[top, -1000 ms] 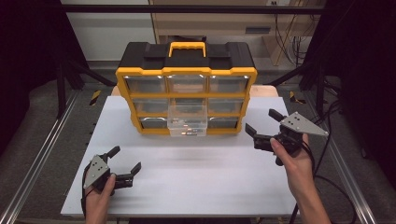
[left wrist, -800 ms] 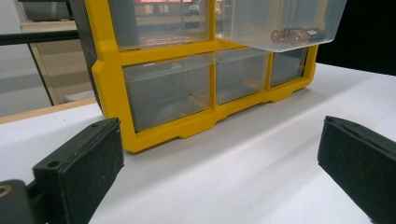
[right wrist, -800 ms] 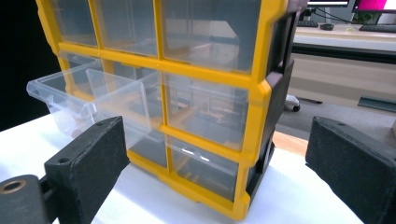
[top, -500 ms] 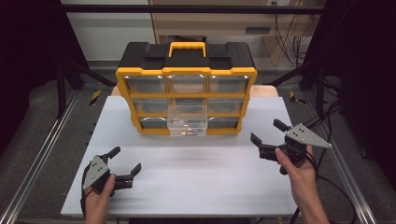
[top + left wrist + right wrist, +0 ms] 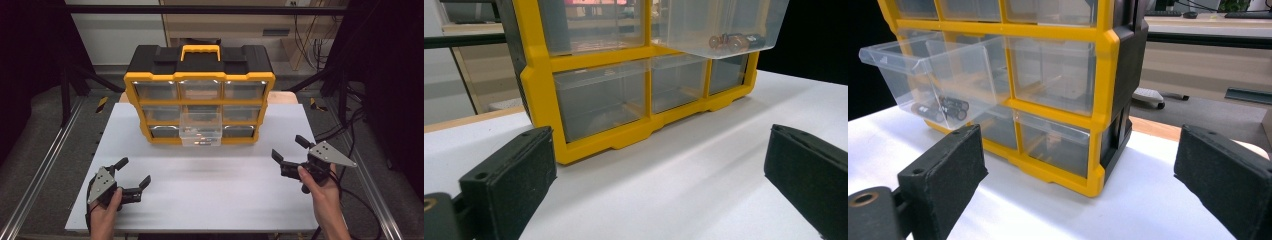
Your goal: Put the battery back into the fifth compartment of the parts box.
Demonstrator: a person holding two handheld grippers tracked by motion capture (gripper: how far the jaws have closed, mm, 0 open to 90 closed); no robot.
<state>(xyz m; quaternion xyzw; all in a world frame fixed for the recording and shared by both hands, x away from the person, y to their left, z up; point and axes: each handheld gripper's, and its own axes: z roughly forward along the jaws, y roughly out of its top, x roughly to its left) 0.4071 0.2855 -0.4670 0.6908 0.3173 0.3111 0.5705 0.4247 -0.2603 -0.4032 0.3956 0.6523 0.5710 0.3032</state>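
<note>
We held the left gripper (image 5: 131, 173) and right gripper (image 5: 288, 148) with jaws spread, empty, over the white table (image 5: 210, 190). The organizer's (image 5: 200, 80) middle drawer (image 5: 201, 129) stood pulled out, batteries (image 5: 940, 109) inside.

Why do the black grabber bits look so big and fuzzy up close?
In the left gripper view and the right gripper view the jaws sit right by the camera, so they loom large and soft, while the yellow drawer cabinet looks sharper. In the high view, the white table shines with pale glare.
</note>
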